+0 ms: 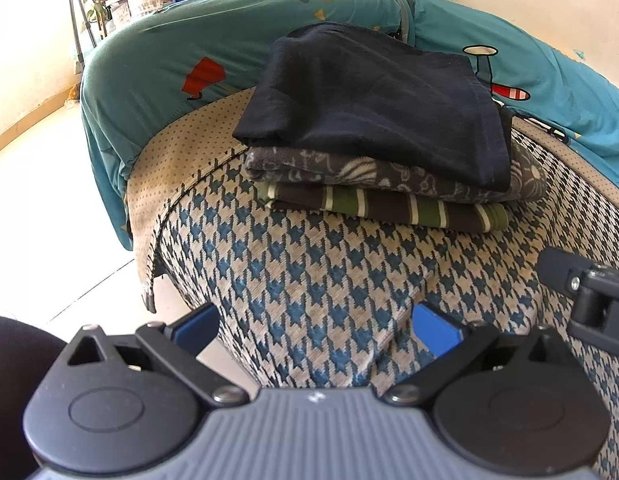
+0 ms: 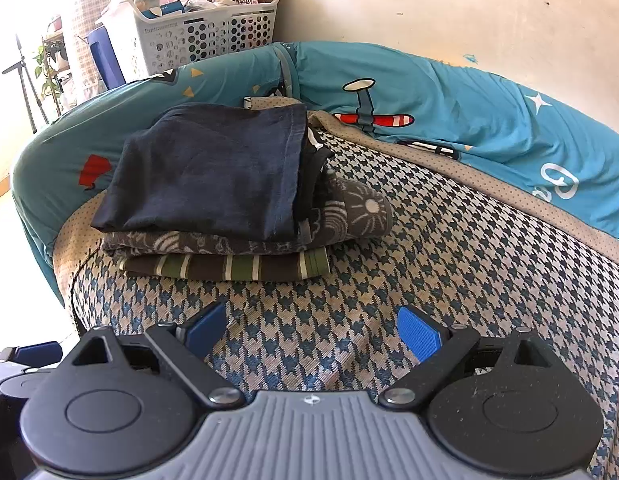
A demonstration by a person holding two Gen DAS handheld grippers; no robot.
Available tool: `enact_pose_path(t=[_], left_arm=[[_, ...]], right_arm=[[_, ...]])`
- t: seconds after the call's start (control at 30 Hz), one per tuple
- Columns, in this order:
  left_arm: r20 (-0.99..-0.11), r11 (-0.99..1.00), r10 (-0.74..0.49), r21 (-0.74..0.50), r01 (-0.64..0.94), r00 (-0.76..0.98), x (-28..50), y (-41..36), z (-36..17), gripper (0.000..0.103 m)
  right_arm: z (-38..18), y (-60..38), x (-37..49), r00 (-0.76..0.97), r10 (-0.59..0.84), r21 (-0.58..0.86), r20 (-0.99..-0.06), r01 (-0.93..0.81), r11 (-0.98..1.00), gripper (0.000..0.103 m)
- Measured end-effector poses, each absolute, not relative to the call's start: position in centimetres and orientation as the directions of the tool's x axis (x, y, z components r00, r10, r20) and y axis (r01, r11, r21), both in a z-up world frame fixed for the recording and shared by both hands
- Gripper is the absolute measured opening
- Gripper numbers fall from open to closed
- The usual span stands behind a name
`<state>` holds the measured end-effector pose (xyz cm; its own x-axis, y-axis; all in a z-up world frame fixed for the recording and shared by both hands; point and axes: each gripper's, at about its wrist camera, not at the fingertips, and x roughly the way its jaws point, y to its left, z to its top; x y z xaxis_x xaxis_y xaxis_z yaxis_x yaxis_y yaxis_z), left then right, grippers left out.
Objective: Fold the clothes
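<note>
A stack of three folded garments lies on the houndstooth bed cover (image 1: 329, 280) (image 2: 449, 240). A dark navy garment (image 1: 369, 100) (image 2: 213, 176) is on top, a grey patterned one (image 1: 389, 176) (image 2: 349, 208) is in the middle, and a brown and green striped one (image 1: 389, 208) (image 2: 229, 266) is at the bottom. My left gripper (image 1: 315, 330) is open, well short of the stack, nothing between its blue pads. My right gripper (image 2: 311, 334) is open too, near the cover in front of the stack. Part of the right gripper (image 1: 589, 292) shows at the left view's right edge.
A teal cartoon-print quilt (image 1: 189, 40) (image 2: 469, 112) wraps the far side of the bed along a pale wall. A white perforated basket (image 2: 205, 36) full of items stands behind it. Pale floor (image 1: 49, 184) lies to the left, with a tripod (image 1: 75, 16) and a plant.
</note>
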<state>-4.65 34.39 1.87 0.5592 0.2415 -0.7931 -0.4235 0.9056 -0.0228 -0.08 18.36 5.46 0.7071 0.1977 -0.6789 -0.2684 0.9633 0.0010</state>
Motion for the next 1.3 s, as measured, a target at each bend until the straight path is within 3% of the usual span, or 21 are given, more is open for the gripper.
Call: enact_pose_path(t=[1.3], left_arm=[[-0.799,0.917,0.22,-0.026,-0.399,0.559,-4.47,34.06,1.83,0.103]], right_arm=[[5.35,18.49,-0.25,0.71,0.196,-0.005,-0.677,-0.271,0.963,0.093]])
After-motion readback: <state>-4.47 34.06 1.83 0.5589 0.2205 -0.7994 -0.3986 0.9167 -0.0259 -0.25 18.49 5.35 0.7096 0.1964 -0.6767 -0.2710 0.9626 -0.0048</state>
